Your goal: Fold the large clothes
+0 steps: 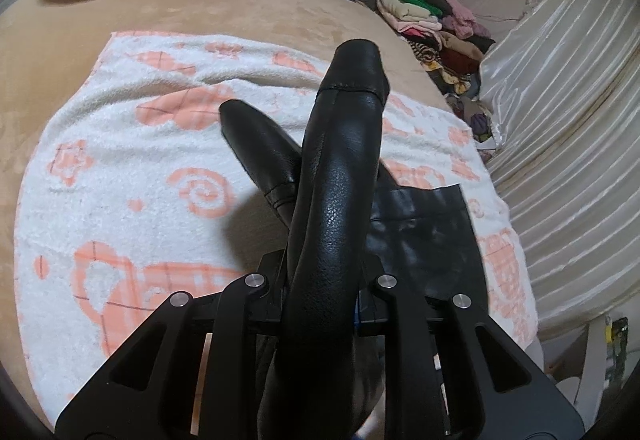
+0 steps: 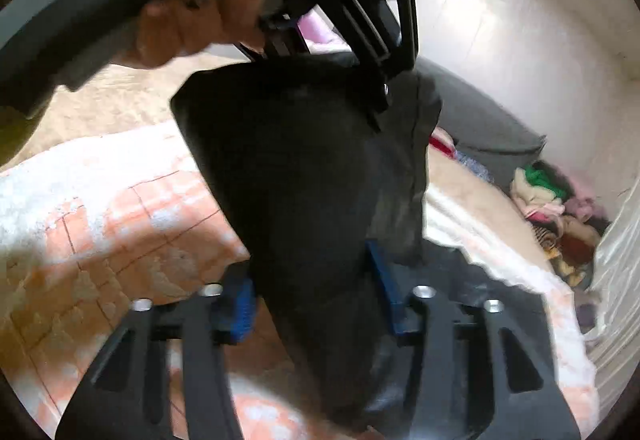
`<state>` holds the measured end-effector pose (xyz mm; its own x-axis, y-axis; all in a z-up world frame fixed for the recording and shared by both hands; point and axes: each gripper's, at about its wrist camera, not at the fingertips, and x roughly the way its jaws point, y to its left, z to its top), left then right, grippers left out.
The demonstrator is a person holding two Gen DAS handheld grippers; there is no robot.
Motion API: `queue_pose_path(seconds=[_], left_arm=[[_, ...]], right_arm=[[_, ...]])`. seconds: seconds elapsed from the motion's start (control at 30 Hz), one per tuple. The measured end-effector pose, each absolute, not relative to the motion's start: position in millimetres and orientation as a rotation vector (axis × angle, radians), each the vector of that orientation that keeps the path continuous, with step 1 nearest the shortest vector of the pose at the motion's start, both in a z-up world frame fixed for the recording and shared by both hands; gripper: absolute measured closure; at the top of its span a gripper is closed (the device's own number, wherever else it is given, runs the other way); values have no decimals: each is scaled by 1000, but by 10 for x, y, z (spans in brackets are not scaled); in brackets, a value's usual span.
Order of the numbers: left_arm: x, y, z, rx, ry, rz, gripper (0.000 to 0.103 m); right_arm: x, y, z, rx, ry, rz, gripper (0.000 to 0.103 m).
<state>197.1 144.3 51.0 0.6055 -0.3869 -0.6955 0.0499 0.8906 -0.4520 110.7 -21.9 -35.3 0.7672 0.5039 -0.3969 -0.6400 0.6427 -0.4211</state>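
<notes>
Now black leather garment [image 1: 332, 200] clamped in left gripper [image 1: 320, 304].

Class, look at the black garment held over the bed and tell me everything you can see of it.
The black garment looks like smooth, grained leather or imitation leather with stitched seams. In the left wrist view two tube-like sleeves or legs stick forward and up, one long, one shorter, with a flat dull panel lying on the white and orange patterned blanket. The left claw is shut on it. In the blurred right wrist view the right claw also grips a hanging fold between blue pads.
</notes>
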Motion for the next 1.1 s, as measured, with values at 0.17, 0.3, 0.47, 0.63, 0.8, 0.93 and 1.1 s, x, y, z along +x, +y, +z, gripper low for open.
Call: queue_pose_path(seconds=[0.17,0.3,0.47,0.63,0.8,0.93,1.1], left_arm=[[1961,1166,721,-370,857,-291,91],[2008,902,836,-352,849,-319,88],[2111,511,910,-325,858,-349,84],[2232,87,903,-281,879,-378,76],[2320,-290,851,-284,888,-447,59],[2247,-314,902,-319,828,-477,48],[2107,-85,512,-256,846,-326,40]], right_arm=[[1131,-563,-126,-485,236,624,81],[1070,-873,11,-426,228,587,83],[1076,-1205,51,-334,248,551,84],[1189,-1546,-3,-223,293,524,84],[1308,-1879,-130,-106,369,509,84],[1368,-2115,-309,9,477,516,85],[1571,-2596,-589,324,653,558,84]])
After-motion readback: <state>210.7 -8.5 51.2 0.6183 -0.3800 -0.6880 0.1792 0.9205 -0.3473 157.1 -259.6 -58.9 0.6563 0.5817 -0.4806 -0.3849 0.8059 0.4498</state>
